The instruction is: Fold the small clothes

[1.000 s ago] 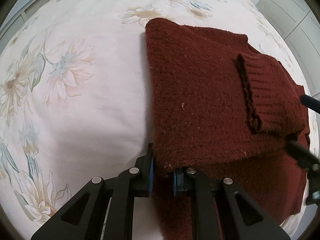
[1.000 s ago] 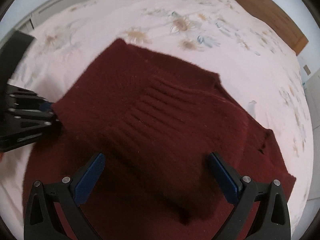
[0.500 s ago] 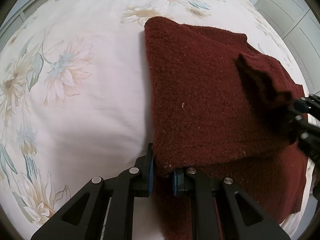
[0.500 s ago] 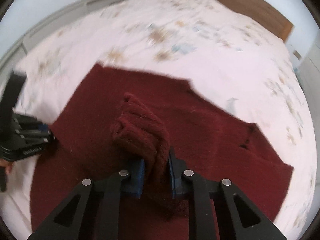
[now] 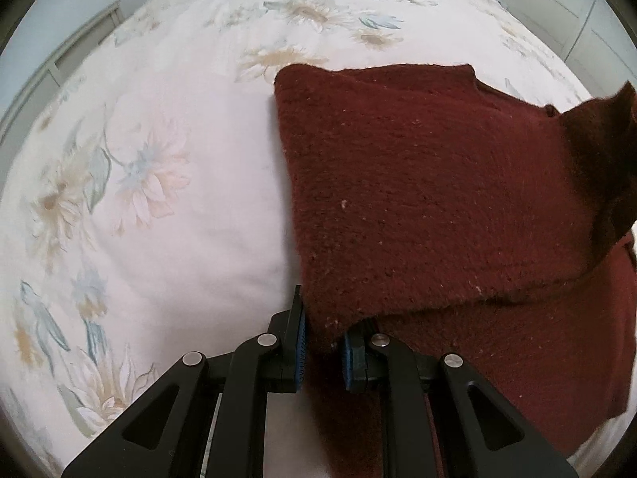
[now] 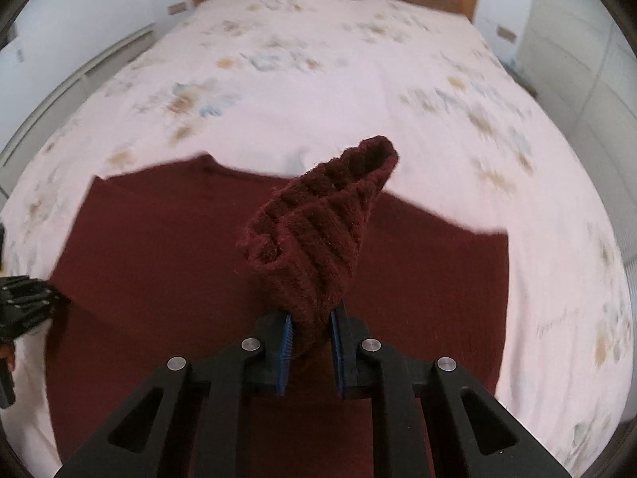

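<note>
While the sweater (image 5: 418,183) lay on the bed (image 5: 179,127), the left gripper (image 5: 322,342) pinched its near corner, anchoring it, and the right gripper (image 6: 309,342) clamped the raised cuff (image 6: 318,231), ready for folding.

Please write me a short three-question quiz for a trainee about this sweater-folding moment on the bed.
1. True or false: the right gripper stands open above the sweater.
2. What does the left gripper grip? A) the bedspread B) a corner of the sweater's folded layer C) nothing
3. Fill in: the ribbed cuff held by the right gripper is ____ off the sweater's body.

Key
1. False: it is shut on the ribbed cuff.
2. B.
3. Lifted; the cuff stands above the flat knit, with the floral bedspread behind and beneath.
</note>
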Tool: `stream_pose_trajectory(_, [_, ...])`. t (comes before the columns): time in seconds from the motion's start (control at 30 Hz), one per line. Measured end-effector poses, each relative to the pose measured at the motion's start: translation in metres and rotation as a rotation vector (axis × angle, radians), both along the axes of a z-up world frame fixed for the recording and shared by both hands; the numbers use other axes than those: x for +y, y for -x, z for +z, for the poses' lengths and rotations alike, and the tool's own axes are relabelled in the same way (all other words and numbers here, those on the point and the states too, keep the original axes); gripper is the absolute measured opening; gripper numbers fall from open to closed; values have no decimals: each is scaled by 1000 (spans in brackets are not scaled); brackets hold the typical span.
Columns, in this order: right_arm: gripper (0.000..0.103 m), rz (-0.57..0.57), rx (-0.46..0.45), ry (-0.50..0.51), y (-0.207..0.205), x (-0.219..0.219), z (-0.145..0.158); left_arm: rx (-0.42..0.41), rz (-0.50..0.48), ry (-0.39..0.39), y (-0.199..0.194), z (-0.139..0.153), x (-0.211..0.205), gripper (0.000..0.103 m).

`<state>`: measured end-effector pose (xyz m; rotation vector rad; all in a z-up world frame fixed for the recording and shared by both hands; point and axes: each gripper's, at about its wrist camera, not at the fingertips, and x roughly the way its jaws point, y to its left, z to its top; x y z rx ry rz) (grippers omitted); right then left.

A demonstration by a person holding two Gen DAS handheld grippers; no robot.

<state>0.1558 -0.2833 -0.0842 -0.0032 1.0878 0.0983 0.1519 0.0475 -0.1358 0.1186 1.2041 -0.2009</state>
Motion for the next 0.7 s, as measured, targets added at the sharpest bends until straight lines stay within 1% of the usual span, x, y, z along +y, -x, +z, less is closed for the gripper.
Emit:
stream_pose_trajectory(0.07, [16, -20, 33, 2, -1, -6, -15, 7, 9, -5, -1, -2, -1, 12])
stream_pose_trajectory(0.17, [16, -42, 89, 37, 2, -14, -43, 27, 22, 2, -4, -6, 2, 12])
stream_pose_trajectory(0.27, [16, -76, 88, 67, 14, -30, -51, 33, 22, 0, -5, -8, 3, 12])
stream_pose_trajectory(0.37, [17, -96, 101, 29, 16, -45, -55, 38, 25, -3, -7, -10, 2, 12])
stream_pose_trajectory(0.53, [41, -129, 93, 25, 23, -58, -53, 34, 19, -22, -17, -10, -1, 13])
stream_pose_trajectory(0.57, [43, -135, 94, 23, 24, -61, -53, 28, 20, -26, -17, -10, -2, 14])
stream_pose_trajectory(0.63, [55, -142, 94, 23, 27, -66, -52, 20, 27, -23, -7, -17, -5, 15])
stream_pose_trajectory(0.67, [57, -146, 95, 30, 27, -68, -52, 22, 33, -14, -6, -15, -5, 15])
stream_pose_trajectory(0.7, [61, -152, 95, 35, 29, -71, -49, 28, 40, -12, -5, -13, -5, 19])
